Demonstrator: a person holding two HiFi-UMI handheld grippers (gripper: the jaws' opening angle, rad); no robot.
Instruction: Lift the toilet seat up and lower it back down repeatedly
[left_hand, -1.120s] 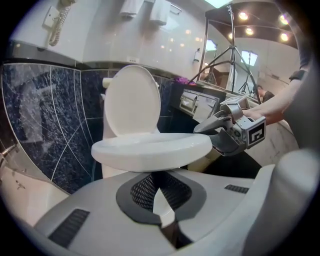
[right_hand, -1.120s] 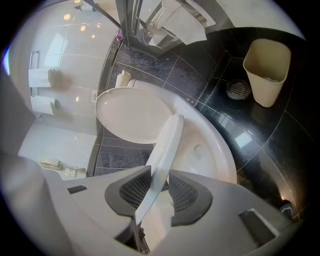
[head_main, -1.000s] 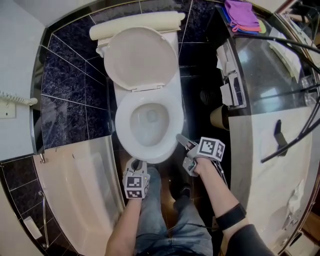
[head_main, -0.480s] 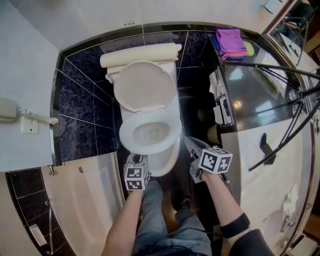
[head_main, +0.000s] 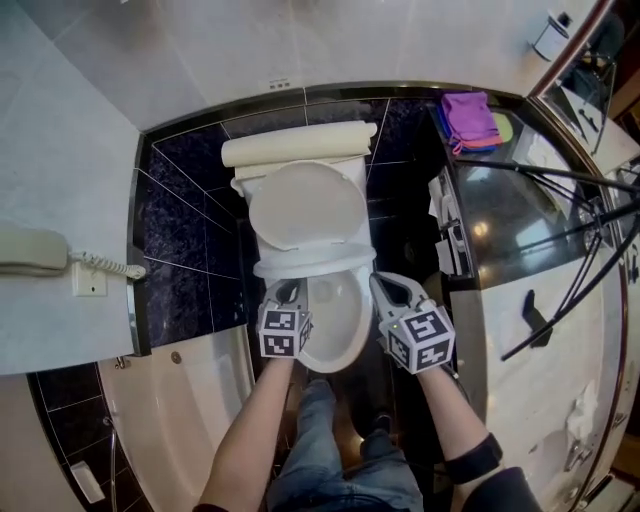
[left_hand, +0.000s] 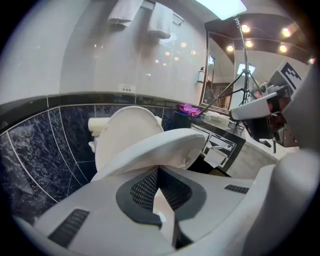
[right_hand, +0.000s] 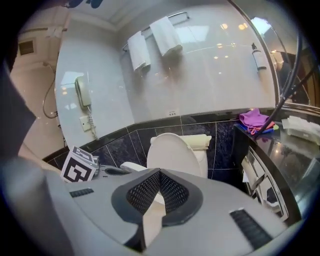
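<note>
White plastic toilet seat (head_main: 308, 266) stood partly raised. It was hinged at the back below the tank (head_main: 300, 148), with its front edge lifted clear of the bowl (head_main: 345, 345). It sat tilted between the bowl rim and the lid (head_main: 305, 205), which leaned upright against the tank. The seat's long axis ran from the hinge toward the person, the free front end pointing at the person and upward. Left gripper (left_hand: 158, 171): jaws closed together, nothing between the pads. Its tips sat directly under the front-left rim of the seat and appeared to touch the underside, though contact could not be confirmed. Right gripper (right_hand: 160, 172): jaws fully together, holding nothing. In the head view it sat just beside the right side of the bowl, near the seat's right edge but apart from it. Both grippers pointed toward the tiled back wall (head_main: 190, 200) and somewhat downward, one on each side of the bowl.
</note>
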